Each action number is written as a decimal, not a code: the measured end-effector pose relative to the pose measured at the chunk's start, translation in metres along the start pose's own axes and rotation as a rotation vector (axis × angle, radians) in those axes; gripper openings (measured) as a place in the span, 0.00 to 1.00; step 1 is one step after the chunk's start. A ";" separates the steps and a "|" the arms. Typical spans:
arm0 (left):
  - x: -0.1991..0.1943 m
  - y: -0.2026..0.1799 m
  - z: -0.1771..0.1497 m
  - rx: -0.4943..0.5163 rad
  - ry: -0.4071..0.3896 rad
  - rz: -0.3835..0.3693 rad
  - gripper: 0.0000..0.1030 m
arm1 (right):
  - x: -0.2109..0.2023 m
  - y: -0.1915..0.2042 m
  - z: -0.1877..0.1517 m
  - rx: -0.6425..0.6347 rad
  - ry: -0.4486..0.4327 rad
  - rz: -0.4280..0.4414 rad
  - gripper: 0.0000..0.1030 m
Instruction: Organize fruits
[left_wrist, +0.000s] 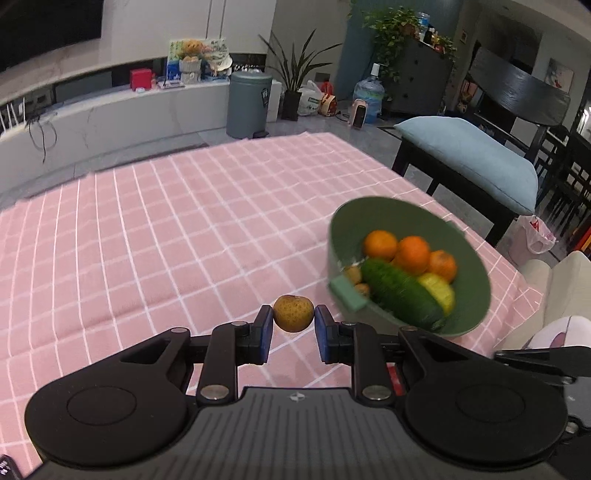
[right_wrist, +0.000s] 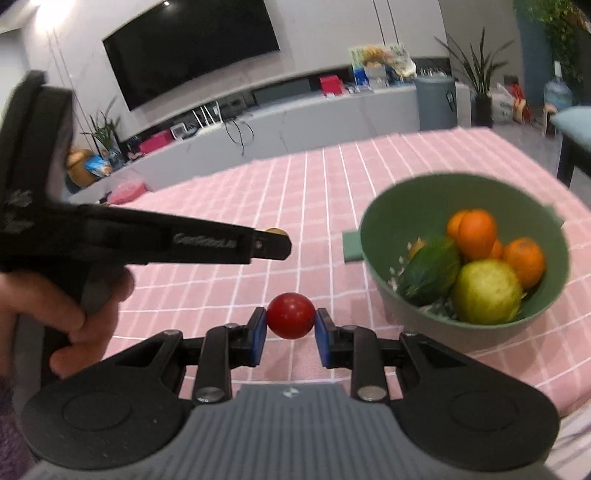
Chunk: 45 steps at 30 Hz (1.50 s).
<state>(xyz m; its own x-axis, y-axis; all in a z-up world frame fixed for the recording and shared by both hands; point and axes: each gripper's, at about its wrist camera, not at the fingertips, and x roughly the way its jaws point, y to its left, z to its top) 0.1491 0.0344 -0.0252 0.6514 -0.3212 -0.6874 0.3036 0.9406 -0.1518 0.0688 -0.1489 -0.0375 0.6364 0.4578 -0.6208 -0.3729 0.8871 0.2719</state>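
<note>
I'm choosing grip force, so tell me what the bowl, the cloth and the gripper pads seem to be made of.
Bowl: probably matte plastic; even green, moulded tab handle, no glaze shine.
Cloth: woven fabric, pink with white grid; soft creases show.
Pads: blue, likely rubber or soft plastic, dull finish; the look leaves it open. They press a brown fruit in the left gripper.

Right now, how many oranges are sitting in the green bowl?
3 visible. All sit along the far side of the green bowl: one orange leftmost, one in the middle, one rightmost above the yellow fruit. Others may hide beneath the cucumber.
</note>
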 end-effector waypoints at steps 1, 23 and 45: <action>-0.002 -0.006 0.004 0.016 -0.003 0.003 0.26 | -0.008 -0.001 0.001 -0.002 -0.013 0.000 0.23; 0.104 -0.077 0.063 0.027 0.105 -0.024 0.26 | 0.000 -0.142 0.073 0.109 -0.061 -0.264 0.23; 0.122 -0.065 0.060 -0.033 0.156 0.000 0.40 | 0.030 -0.167 0.079 0.186 -0.001 -0.238 0.32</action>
<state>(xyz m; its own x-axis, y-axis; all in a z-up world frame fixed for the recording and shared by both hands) 0.2505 -0.0725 -0.0571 0.5348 -0.3022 -0.7891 0.2789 0.9446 -0.1728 0.2033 -0.2789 -0.0438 0.6918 0.2359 -0.6824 -0.0832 0.9649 0.2491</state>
